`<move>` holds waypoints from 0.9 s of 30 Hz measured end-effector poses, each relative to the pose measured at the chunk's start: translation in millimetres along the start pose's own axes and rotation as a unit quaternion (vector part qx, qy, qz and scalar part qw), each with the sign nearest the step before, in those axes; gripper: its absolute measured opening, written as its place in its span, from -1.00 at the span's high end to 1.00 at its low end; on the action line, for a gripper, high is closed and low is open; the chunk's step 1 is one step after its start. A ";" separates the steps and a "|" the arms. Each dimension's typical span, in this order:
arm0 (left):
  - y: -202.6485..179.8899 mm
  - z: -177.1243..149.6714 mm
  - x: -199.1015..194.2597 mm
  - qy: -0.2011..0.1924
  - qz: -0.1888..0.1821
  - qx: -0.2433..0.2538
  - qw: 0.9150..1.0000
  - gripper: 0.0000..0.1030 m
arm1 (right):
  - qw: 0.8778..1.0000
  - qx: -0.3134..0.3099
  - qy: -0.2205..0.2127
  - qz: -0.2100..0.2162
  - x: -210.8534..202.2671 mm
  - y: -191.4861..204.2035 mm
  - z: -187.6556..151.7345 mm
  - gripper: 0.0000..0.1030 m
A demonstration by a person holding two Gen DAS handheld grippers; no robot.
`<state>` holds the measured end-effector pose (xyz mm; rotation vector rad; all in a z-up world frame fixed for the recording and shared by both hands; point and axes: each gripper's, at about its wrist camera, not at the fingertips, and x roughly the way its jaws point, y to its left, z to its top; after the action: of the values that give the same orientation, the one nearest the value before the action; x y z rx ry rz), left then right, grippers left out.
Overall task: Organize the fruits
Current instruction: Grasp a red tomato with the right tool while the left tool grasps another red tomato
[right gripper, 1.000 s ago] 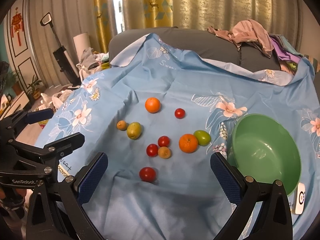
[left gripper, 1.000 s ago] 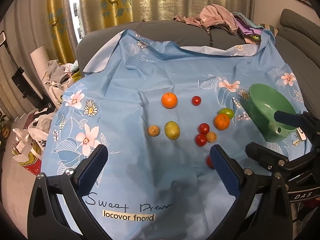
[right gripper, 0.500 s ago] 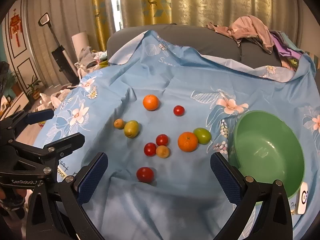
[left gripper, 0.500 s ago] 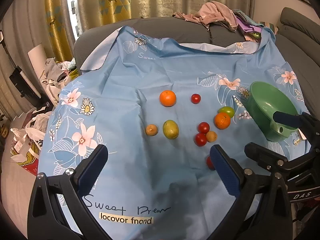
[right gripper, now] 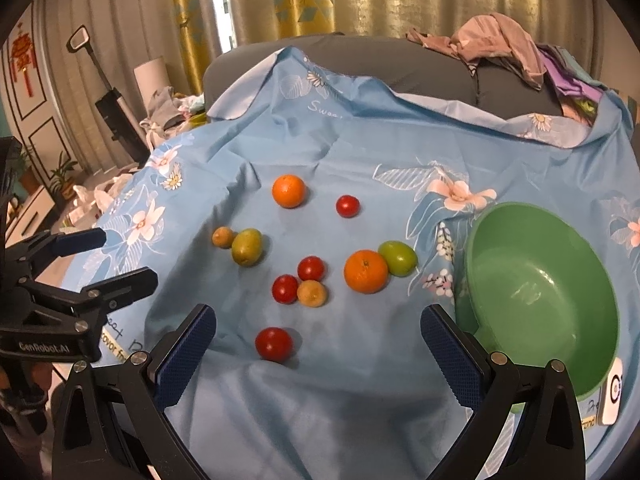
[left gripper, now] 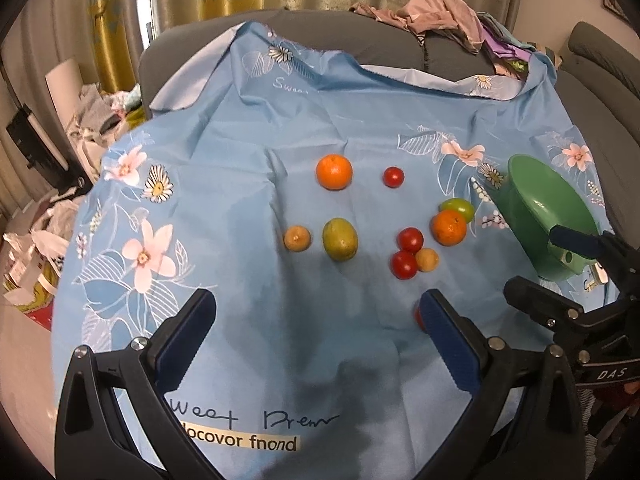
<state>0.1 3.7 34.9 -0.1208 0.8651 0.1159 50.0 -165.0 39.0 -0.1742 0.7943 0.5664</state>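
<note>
Right wrist view: nearest tomato lying alone on blue cloth, left of empty green bowl, other fruit scattered beyond. Right gripper and left gripper hovering, fingers wide apart, holding nothing. Best lowered astride the tomato, closed gently to avoid bruising or rolling.

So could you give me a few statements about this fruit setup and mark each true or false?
1. The green bowl has no fruit in it. True.
2. Both tongs, left and right, hold a tomato. False: both are open and hold nothing.
3. Two oranges lie on the blue cloth. True.
4. The fruit sits on a bare wooden table. False: it lies on the flowered cloth.
5. One tomato lies apart, nearest the right tongs. True.
</note>
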 end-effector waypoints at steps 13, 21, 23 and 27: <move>5.9 -11.5 16.3 0.021 -0.085 -0.002 0.996 -0.97 | 0.998 -0.010 0.039 0.048 20.6 -7.1 -18.9 -0.93; -5.5 -9.6 31.9 0.037 -0.096 0.015 0.995 -0.82 | 0.994 -0.028 0.059 0.090 40.8 3.3 -25.2 -0.57; -5.6 -9.4 36.8 0.042 -0.101 0.017 0.994 -0.78 | 0.992 -0.029 0.067 0.099 46.4 3.7 -26.8 -0.45; -4.8 -9.5 42.2 0.046 -0.109 0.020 0.993 -0.66 | 0.991 -0.021 0.074 0.113 55.9 3.0 -28.4 -0.29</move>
<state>20.9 -0.3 -3.2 -0.1835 0.9397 -0.1119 62.0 -149.4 -20.6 -0.1669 0.9542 0.7920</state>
